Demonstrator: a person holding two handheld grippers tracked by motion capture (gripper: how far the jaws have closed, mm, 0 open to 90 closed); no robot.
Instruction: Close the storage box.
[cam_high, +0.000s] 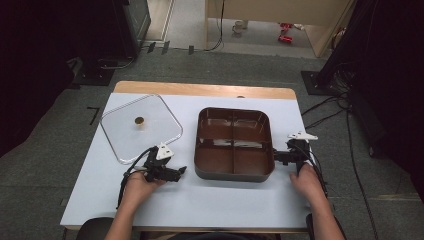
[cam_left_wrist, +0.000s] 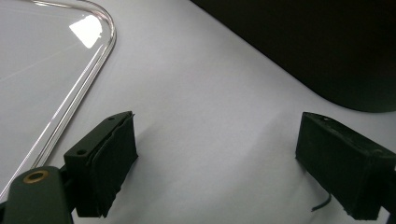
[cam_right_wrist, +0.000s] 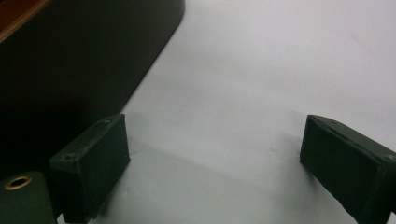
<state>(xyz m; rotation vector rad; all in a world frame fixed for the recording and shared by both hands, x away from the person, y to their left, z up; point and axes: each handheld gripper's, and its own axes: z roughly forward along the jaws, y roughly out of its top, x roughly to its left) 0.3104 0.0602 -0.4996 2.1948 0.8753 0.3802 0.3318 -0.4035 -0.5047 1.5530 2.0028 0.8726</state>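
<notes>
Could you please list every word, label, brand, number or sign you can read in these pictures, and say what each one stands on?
No text can be read in any of the views.
The brown four-compartment plastic tray: no label or print.
The clear square lid with a small round knob: no marking.
The white tabletop: bare of print.
The black padded fingers of the left claw and right claw: no brand or number visible.
The red items on the far floor: too small and blurred to read.

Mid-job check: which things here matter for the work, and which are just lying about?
Likely in play: clear lid with its knob; brown divided tray; left gripper and right gripper, both open.

Just about: red items and cables on the floor.
</notes>
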